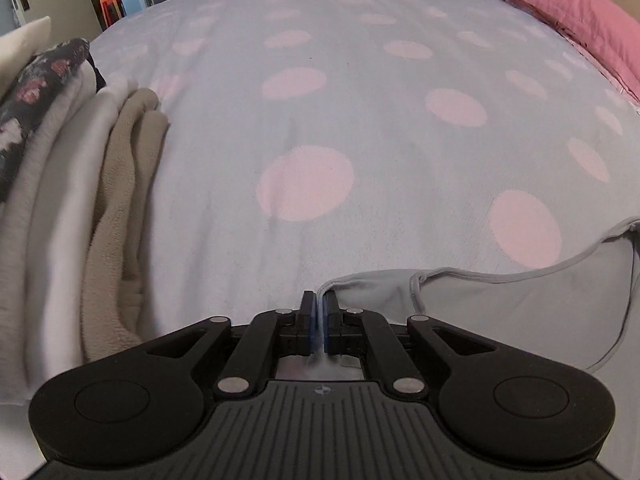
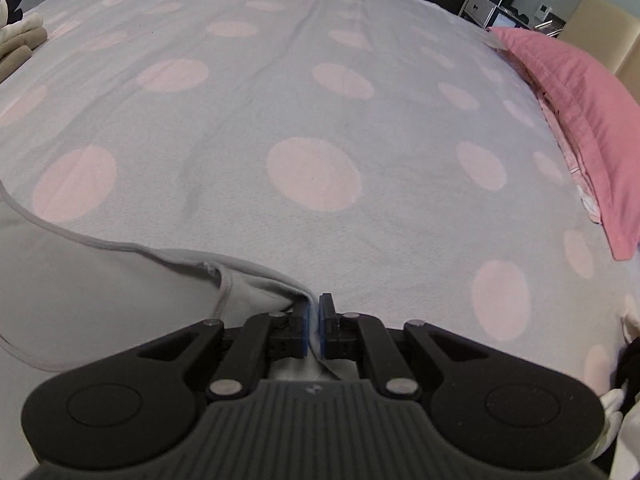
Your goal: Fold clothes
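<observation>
A light grey garment with a piped edge hangs low over the spotted bedspread. My left gripper is shut on its left corner, a thin fold of cloth pinched between the blue pads. In the right wrist view the same grey garment spreads to the left, and my right gripper is shut on its right corner. Between the two corners the piped top edge sags in a curve. The lower part of the garment is hidden under both grippers.
A stack of folded clothes, beige, white and dark floral, lies at the left of the bed. A pink pillow lies along the right edge. Furniture and a door stand beyond the bed. Something white and black shows at the right margin.
</observation>
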Demonstrator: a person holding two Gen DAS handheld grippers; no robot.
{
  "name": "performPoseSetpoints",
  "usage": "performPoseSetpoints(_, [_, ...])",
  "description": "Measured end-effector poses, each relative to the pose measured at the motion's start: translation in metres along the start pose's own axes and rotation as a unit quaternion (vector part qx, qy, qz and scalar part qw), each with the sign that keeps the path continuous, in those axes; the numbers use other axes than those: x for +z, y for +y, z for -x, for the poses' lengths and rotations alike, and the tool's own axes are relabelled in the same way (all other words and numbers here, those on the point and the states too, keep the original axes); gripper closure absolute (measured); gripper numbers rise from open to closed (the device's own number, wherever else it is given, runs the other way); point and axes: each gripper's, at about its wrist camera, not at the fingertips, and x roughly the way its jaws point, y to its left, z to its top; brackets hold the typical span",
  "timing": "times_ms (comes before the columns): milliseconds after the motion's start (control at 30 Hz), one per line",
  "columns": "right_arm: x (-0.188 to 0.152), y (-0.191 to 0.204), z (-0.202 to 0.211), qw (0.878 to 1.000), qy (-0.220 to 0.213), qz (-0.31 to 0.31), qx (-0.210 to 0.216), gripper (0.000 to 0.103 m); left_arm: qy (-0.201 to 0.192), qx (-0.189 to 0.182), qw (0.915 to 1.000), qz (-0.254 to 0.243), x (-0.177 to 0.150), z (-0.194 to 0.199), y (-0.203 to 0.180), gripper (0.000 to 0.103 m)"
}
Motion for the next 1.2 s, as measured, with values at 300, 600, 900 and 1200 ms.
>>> performPoseSetpoints(300, [0.002, -0.034, 0.05, 0.998, 0.011, -0.04, 0.038, 0.057, -0.038, -0.022, 0.999, 0.0, -0.003, 0.05, 0.008, 0.058])
performPoseSetpoints(600, [-0.076, -0.065, 0.129, 0.995, 0.033, -0.061, 0.066, 0.057, -0.032, -0.036, 0.9982, -0.036, -0.068, 0.144, 0.023, 0.053])
performPoseSetpoints(900, [-0.181, -0.087, 0.16, 0.985, 0.094, -0.118, 0.08, 0.059, 0.02, -0.041, 0.9986, 0.026, -0.135, 0.168, 0.04, 0.053])
performPoseSetpoints(1200, [-0.236, -0.097, 0.166, 0.97, 0.139, -0.167, 0.106, 0.065, 0.077, -0.053, 0.9949, 0.038, -0.193, 0.168, 0.019, 0.053])
